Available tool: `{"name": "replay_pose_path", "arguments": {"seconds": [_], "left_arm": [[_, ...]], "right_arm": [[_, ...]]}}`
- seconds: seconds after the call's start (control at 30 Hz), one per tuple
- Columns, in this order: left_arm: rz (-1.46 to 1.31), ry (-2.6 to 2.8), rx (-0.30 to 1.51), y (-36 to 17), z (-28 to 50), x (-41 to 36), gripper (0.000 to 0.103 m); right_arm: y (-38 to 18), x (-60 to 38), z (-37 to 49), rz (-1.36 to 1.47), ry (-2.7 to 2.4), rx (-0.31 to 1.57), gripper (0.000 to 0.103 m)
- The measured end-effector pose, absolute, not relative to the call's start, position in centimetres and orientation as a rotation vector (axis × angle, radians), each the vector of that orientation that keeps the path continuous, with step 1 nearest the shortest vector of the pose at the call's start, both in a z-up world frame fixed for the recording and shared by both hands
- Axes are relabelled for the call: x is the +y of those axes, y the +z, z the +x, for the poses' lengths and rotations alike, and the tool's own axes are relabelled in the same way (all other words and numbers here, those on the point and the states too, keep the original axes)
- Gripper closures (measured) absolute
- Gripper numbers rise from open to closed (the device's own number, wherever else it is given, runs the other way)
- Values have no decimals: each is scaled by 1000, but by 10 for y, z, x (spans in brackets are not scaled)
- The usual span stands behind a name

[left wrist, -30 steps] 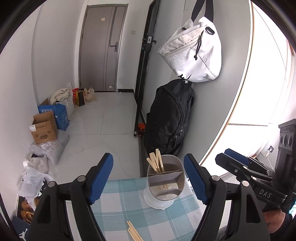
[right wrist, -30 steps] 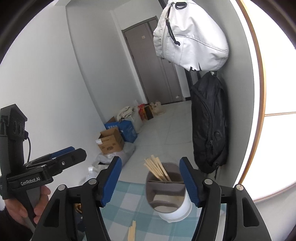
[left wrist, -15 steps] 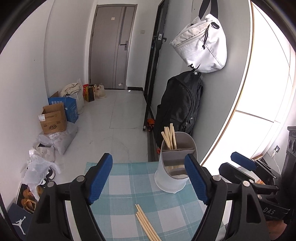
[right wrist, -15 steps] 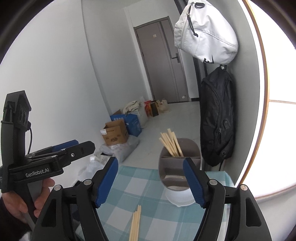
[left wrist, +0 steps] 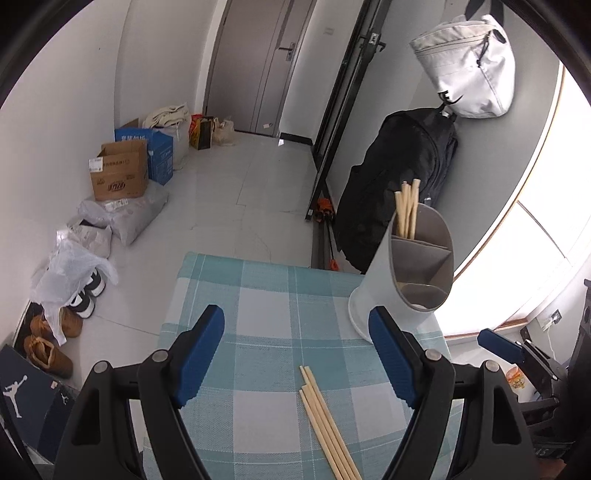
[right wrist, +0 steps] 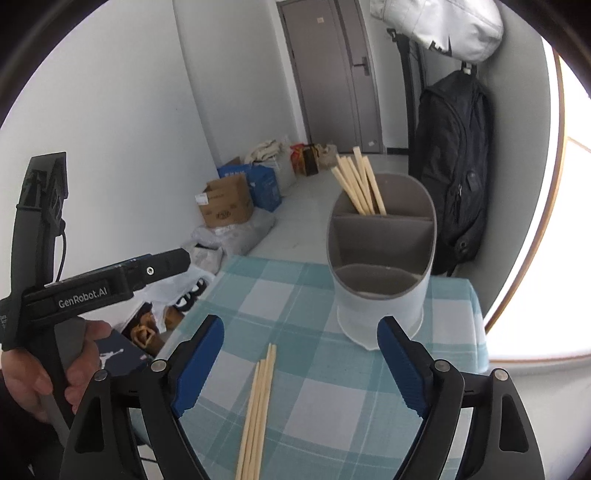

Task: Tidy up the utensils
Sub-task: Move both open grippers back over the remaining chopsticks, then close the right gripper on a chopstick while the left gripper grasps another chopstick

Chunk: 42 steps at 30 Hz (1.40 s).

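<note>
The loose chopsticks (left wrist: 328, 424) on the table run off the bottom edge in both views, so their near ends are cut off. The holder (right wrist: 382, 258) hides the low ends of the chopsticks standing in it (right wrist: 360, 184). The white bag (right wrist: 436, 26) is cut off at the top.

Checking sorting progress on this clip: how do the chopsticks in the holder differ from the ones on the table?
The chopsticks in the holder stand leaning in the rear compartment of the grey utensil holder; the loose chopsticks lie flat on the checked tablecloth. The stored ones fan apart at the tips; the loose ones lie nearly parallel, side by side. Both sets are pale wood, and neither is gripped.
</note>
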<state>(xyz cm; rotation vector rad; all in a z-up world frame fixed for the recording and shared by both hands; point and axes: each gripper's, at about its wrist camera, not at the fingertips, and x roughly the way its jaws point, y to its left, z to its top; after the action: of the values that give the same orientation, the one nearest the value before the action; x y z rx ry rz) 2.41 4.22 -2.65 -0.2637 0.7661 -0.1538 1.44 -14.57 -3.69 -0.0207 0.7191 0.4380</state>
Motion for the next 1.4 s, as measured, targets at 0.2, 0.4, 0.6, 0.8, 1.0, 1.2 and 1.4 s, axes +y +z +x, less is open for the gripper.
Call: {"name": "replay_pose_path", "arguments": {"seconds": [0.2,0.4,0.6,0.8,1.0,1.2,1.4], "left_arm": [[-331,-88,800,-45,28,71,26],[-367,-75,853,-58,33,86,26],[-431,-119,914,-71,41,98,26],[-440,-131,919,-72,42,103,26],[-490,-133,947,-76,43,112,26],[-500,-133,951,-76,41,114,26],[-522,-118,966,-81,40,122,26]], "right_arm": [[-70,-115,35,-112,445,881,20],[-120,-80,60,-195,457,1066,71],[-144,-59,77,-260,456,1115,80],[-153,-44,84,-323,431,1140,86],[-154,-50,83,-314,370,1171,88],[-153,-48,92,-295,368,1190,87],[-151,-35,99,-350,378,1189,94]]}}
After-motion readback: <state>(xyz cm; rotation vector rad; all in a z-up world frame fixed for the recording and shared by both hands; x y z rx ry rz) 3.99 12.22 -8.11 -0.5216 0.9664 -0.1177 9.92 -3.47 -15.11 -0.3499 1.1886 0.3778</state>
